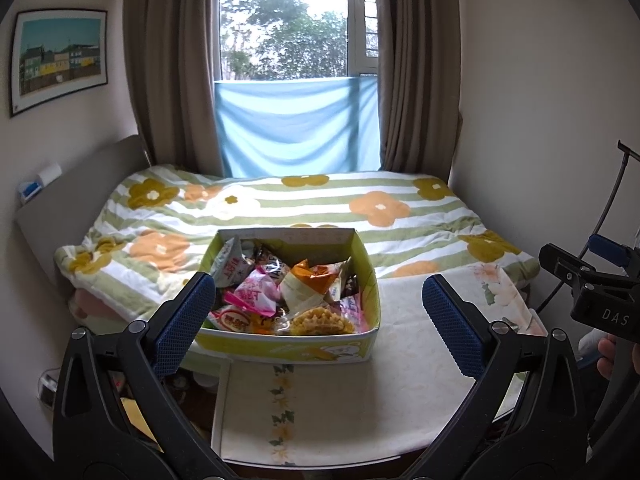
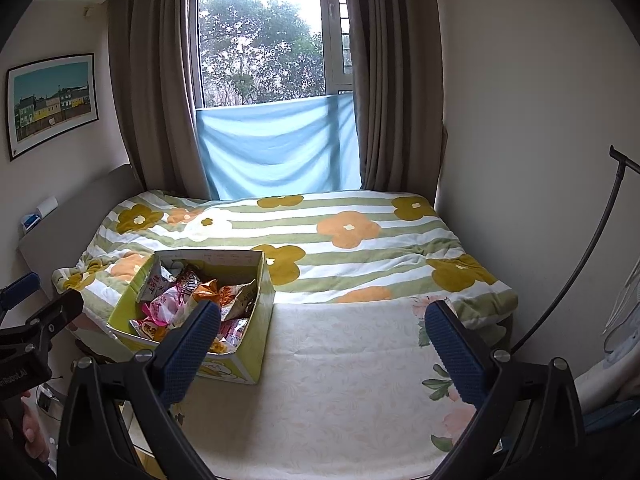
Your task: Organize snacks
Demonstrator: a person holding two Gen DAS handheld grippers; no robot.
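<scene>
A green-yellow cardboard box (image 1: pixel 362 280) full of wrapped snack packets (image 1: pixel 256 294) sits at the far left of a cream cloth-covered table (image 1: pixel 400 392); a round yellow waffle snack (image 1: pixel 320 322) lies at its front. The box also shows in the right wrist view (image 2: pixel 260 320), left of centre. My left gripper (image 1: pixel 320 320) is open and empty, just in front of the box. My right gripper (image 2: pixel 324 344) is open and empty over the bare cloth (image 2: pixel 340 380), to the right of the box. The right gripper's body shows at the edge of the left wrist view (image 1: pixel 592 280).
A bed with a green-striped flowered quilt (image 1: pixel 320 208) lies right behind the table. A grey headboard (image 1: pixel 72 196) stands on the left, a curtained window (image 1: pixel 296 60) behind. A black curved stand (image 2: pixel 592 248) rises at the right wall.
</scene>
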